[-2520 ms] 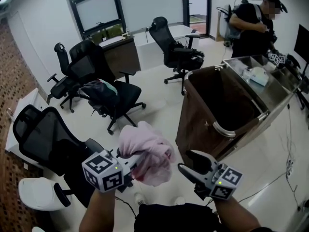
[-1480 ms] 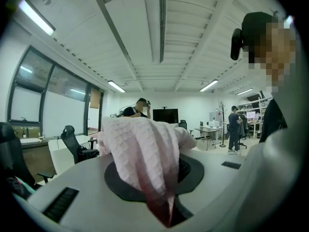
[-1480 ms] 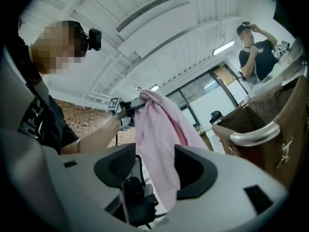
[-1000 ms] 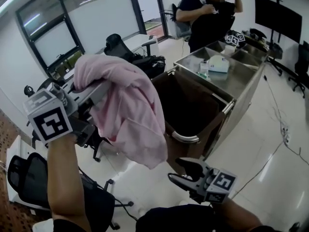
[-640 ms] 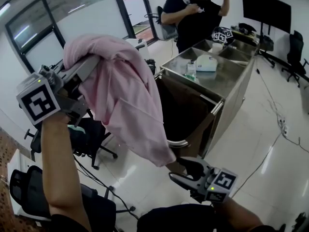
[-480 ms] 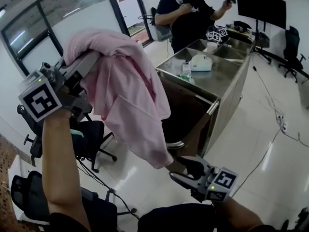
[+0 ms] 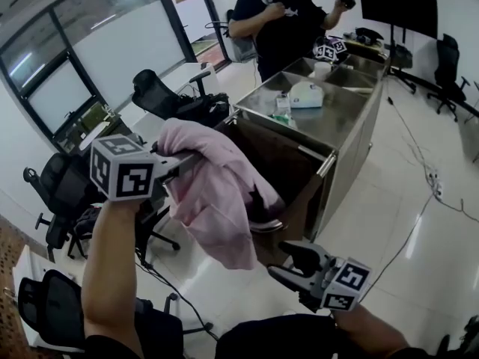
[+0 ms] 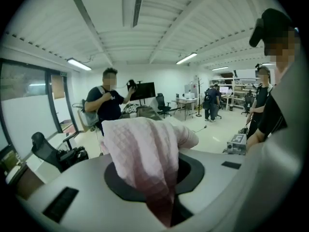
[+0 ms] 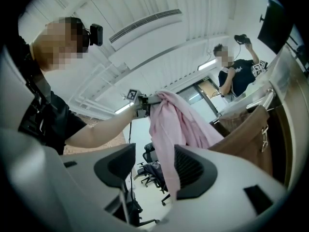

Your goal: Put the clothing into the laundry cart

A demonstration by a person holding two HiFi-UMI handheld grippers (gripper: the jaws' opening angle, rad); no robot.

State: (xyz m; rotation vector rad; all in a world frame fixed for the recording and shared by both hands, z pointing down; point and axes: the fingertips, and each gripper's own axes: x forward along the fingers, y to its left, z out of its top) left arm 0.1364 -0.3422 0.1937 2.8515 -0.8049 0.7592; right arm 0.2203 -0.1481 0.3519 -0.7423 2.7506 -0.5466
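Observation:
A pink garment (image 7: 217, 200) hangs from my left gripper (image 7: 178, 164), which is shut on its bunched top. The cloth droops over the near left rim of the brown laundry cart (image 7: 303, 172), and its lower end dangles outside, in front of the cart. In the left gripper view the pink cloth (image 8: 145, 153) fills the shut jaws of the left gripper (image 8: 159, 197). My right gripper (image 7: 293, 265) is low, in front of the cart, open and empty. From the right gripper (image 9: 154, 170) view I see the garment (image 9: 169, 129) hanging beside the cart (image 9: 246, 129).
A steel counter (image 7: 340, 114) with a white box adjoins the cart's far side. A person in black (image 7: 277, 21) stands behind it. Office chairs (image 7: 176, 99) and another chair (image 7: 52, 189) are at the left. Cables (image 7: 438, 193) lie on the floor to the right.
My left gripper has come down from its raised position toward the cart, carrying the pink garment with it. The right gripper has stayed almost where it was.

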